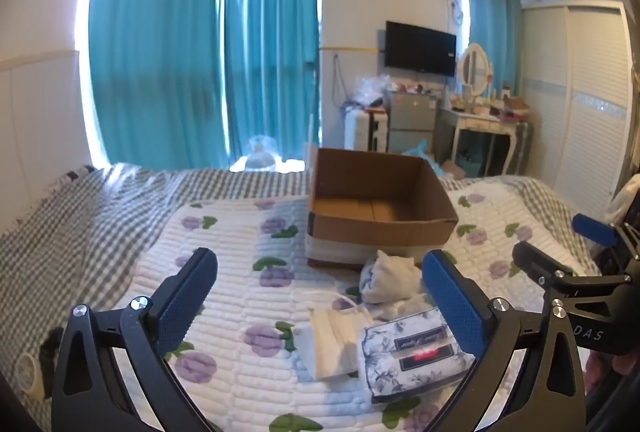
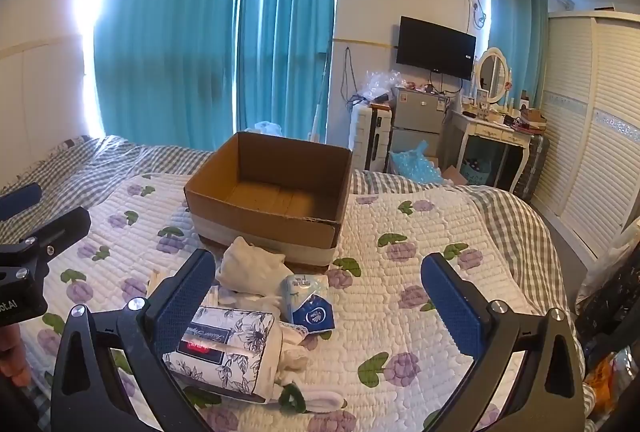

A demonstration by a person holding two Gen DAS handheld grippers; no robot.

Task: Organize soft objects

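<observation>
The left gripper [image 1: 320, 296] hovers above the bed with its jaws spread wide, nothing between the blue pads [image 1: 182, 306]. Its black linkage arms angle up from the lower corners of the left wrist view, each pad tilted outward. The right gripper [image 2: 316, 296] hangs at much the same height beside it, jaws equally wide and holding nothing, pads [image 2: 454, 306] likewise splayed. Each gripper shows in the other's view: the right one enters at the right edge of the left wrist view, and the left one sits at the left edge of the right wrist view. Both point forward toward the far edge of the bed.
</observation>
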